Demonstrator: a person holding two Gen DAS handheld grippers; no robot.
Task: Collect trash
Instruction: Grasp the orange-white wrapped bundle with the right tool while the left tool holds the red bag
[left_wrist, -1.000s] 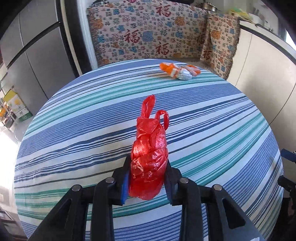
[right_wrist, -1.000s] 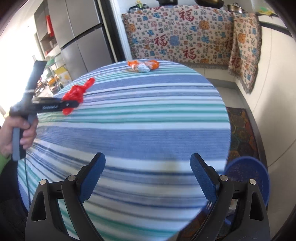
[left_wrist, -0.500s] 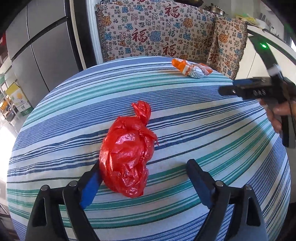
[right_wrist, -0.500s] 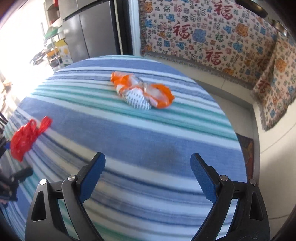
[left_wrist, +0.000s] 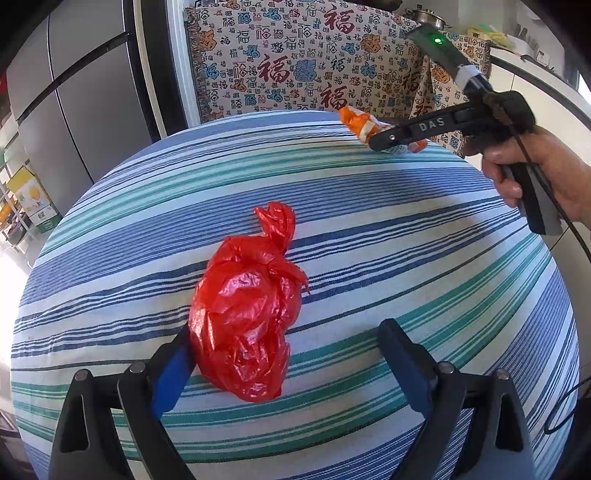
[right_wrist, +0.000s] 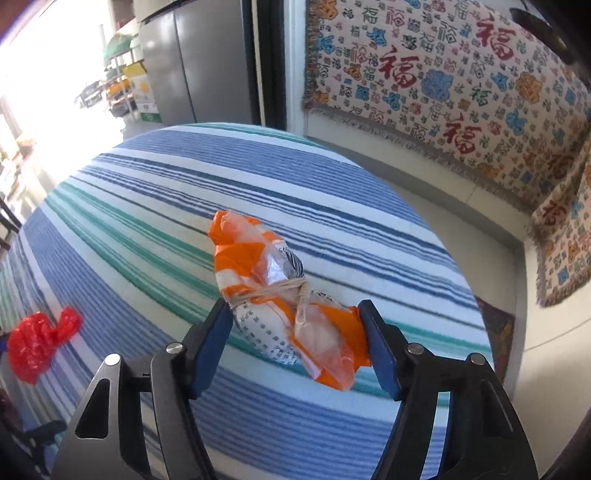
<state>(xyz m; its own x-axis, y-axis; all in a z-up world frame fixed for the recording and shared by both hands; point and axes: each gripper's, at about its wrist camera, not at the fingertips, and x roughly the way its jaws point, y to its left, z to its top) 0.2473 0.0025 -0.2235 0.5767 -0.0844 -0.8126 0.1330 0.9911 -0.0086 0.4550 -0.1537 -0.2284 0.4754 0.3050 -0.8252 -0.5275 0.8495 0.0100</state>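
A crumpled red plastic bag lies on the round striped table. My left gripper straddles it, jaws still opening; only the left pad touches the bag. Far across the table, near its edge, sits an orange-and-white wrapper bundle tied with a rubber band. My right gripper is around the bundle, jaws closing, pads at its two sides without squeezing it. In the left wrist view the bundle shows behind the right gripper, held by a hand. The red bag also appears at the left of the right wrist view.
A patterned cloth covers the bench behind the table. A grey refrigerator stands at the left, with boxes on shelves beside it. The table edge drops to the floor and a rug right of the bundle.
My left jaws opened and let go of the red bag, which now lies on the table. My right gripper swept across to the orange bundle and its jaws narrowed around it.
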